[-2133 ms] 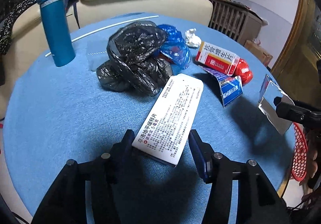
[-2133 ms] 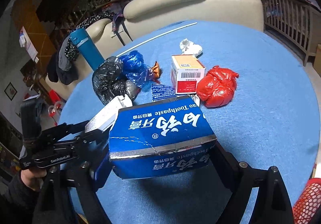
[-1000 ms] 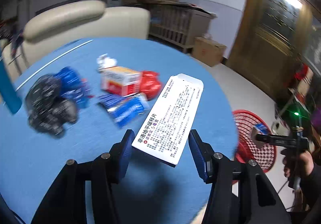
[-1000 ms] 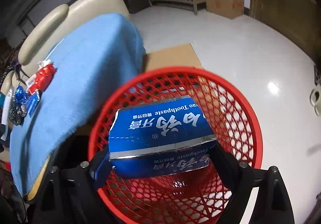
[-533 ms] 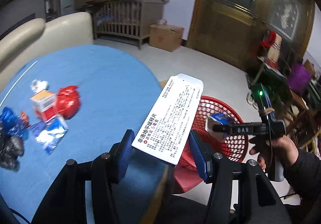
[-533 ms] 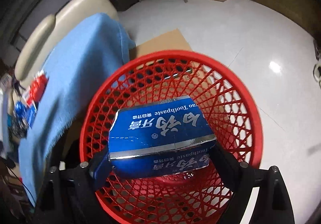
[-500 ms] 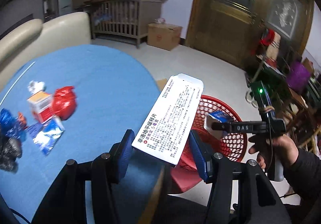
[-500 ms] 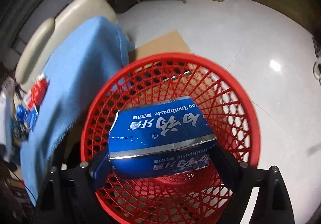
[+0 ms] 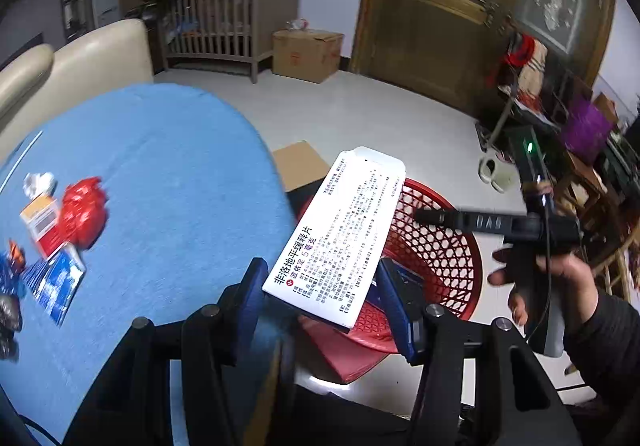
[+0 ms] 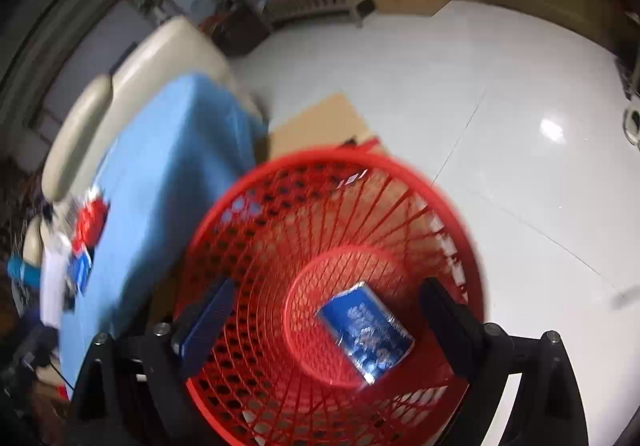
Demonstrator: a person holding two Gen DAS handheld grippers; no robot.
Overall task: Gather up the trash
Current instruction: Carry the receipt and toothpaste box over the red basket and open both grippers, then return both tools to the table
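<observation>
My left gripper (image 9: 320,286) is shut on a white medicine box (image 9: 336,234) with black print, held at the blue table's edge beside the red mesh basket (image 9: 440,246). My right gripper (image 10: 324,310) is open and empty, right above the red basket (image 10: 280,206). The blue toothpaste box (image 10: 366,330) lies on the basket's bottom. In the left wrist view the right gripper (image 9: 436,216) hangs over the basket, held by a hand.
On the blue table (image 9: 160,174) lie a red bag (image 9: 82,212), an orange-white box (image 9: 40,222), blue wrappers (image 9: 56,278) and white crumpled paper (image 9: 38,182). A flat cardboard sheet (image 9: 300,164) lies on the white floor by the basket. A cream sofa (image 9: 80,58) stands behind.
My right gripper has opened and the toothpaste box has dropped to the basket's bottom. My left gripper, with the white box, has swung further toward the basket.
</observation>
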